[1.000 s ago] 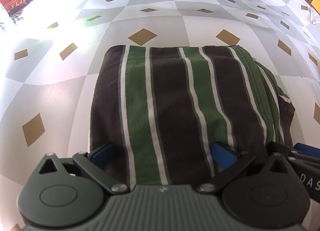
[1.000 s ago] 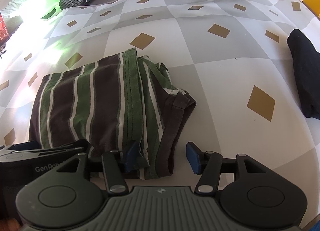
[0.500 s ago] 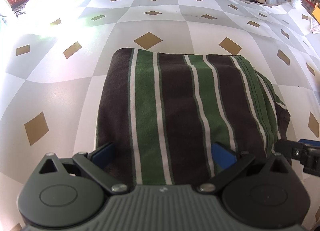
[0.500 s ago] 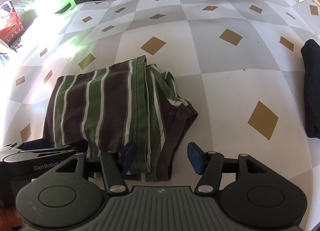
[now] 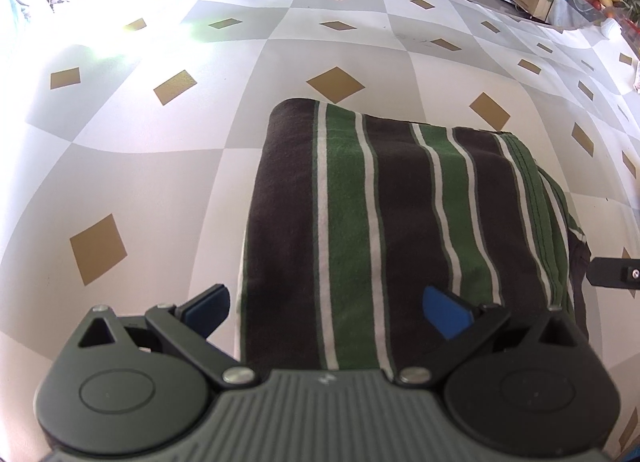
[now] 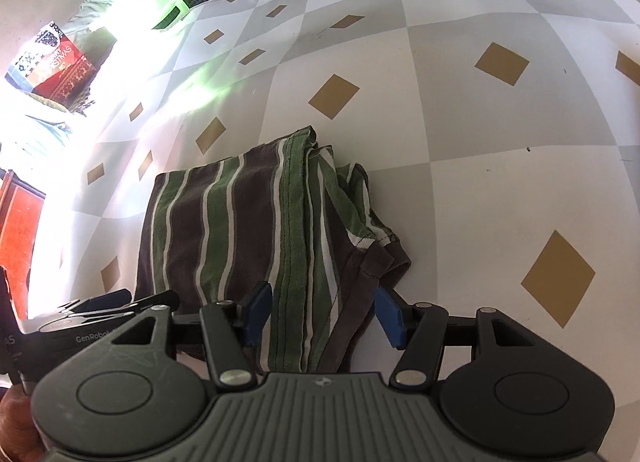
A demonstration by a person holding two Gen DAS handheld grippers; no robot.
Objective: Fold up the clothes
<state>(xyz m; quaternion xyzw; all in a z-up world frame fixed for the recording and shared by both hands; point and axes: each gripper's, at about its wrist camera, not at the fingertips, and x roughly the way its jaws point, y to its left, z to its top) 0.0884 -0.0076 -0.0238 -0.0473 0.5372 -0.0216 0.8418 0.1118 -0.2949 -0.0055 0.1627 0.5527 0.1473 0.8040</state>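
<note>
Striped shirt [image 5: 404, 229], folded into a thick rectangle, is lying on the checked desk [image 5: 160, 165] and filling the lower centre of the left wrist view. The left claw [image 5: 326, 304] is hanging over its near edge with its jaws standing wide: one blue pad is sitting off the cloth at the lower left, the other is over the stripes at the lower right, and neither is pressing on anything. Nothing is being held. It looks as though the fold is finished and the claw is simply poised above the bundle. A dark tip of the right claw [image 5: 612, 276] is poking in at the right edge of the frame.

In the right wrist view the shirt [image 6: 240, 229] is sitting at centre, and this angle is showing what the other hides: the loose side of the bundle, where a dark hemmed sleeve [image 6: 384, 258] is spilling out at the lower right. The right claw [image 6: 322, 312] is straddling that ragged edge, about half open, its pads apart from the fabric and gripping nothing. I judge that side is still needing a tuck. The left claw [image 6: 100, 302] is showing at the lower left, beside the shirt.
</note>
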